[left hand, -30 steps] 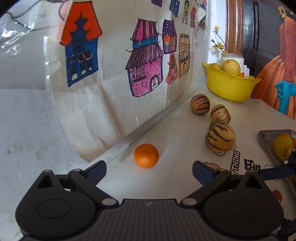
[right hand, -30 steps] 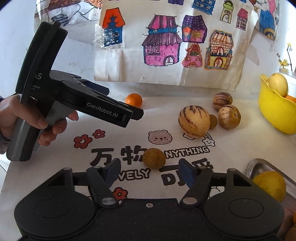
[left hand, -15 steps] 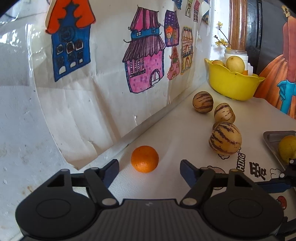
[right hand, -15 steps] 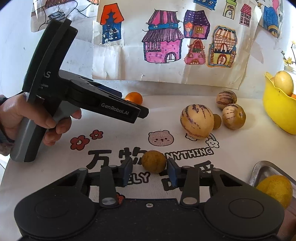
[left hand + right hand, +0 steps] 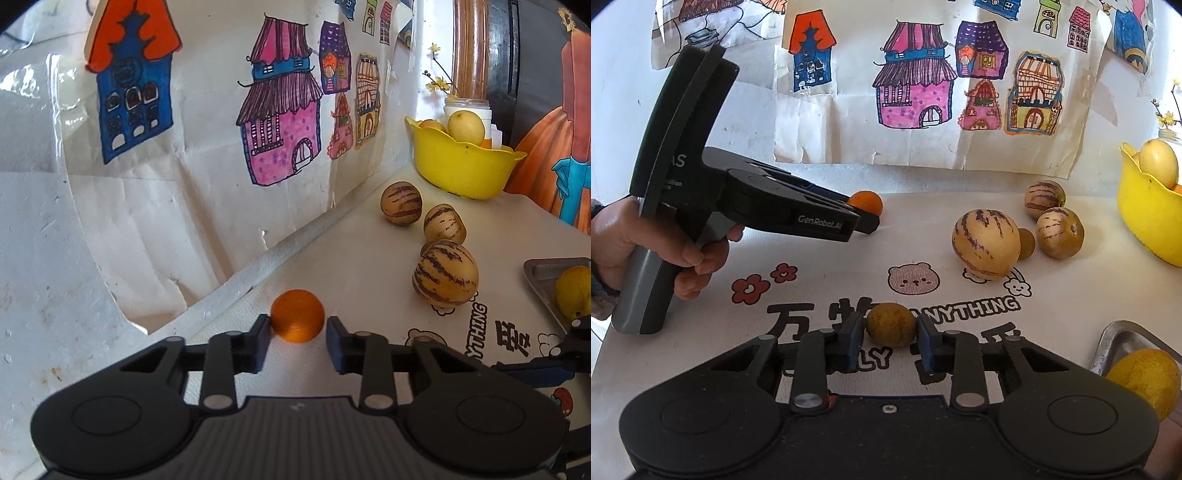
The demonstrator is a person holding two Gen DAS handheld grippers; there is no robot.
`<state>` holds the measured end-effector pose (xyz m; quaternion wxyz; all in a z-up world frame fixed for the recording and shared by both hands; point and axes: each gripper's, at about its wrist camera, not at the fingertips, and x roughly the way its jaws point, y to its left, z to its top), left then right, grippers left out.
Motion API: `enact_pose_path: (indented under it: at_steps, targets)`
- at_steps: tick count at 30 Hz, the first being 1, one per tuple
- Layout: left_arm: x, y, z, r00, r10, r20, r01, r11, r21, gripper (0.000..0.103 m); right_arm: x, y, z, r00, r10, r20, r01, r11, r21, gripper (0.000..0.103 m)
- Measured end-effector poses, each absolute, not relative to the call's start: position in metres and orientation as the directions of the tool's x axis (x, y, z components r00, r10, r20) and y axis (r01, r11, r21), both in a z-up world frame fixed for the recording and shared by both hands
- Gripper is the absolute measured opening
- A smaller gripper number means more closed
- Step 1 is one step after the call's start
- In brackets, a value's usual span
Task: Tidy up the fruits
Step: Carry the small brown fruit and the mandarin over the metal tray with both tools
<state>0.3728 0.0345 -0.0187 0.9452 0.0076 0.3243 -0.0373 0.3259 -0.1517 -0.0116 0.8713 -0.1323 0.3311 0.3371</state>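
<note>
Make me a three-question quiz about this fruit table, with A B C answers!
1. Where is the orange?
A. In the yellow bowl
B. Between the left gripper's fingers, near the wall
C. On the metal tray

2. How many striped melons are on the table?
A. Three
B. One
C. Six

3. What is the right gripper doing?
A. Hanging open in the air
B. Pushing the bowl
C. Gripping a small brown fruit

Answers:
1 B, the left gripper has its pads at both sides.
2 A, three show in both views.
3 C, its pads press the fruit's sides.
</note>
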Motion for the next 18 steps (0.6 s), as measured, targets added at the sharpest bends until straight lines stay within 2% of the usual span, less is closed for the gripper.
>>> enact_pose_path:
  at_steps: [18]
  targets:
    - [0.332, 0.027, -0.015, 0.764, -0.159, -0.625, 0.135, 0.987, -0.086, 0.032, 0.307, -0.163, -0.008, 0.548, 0.49, -0.678, -0.663, 0.749, 0.005, 0.032]
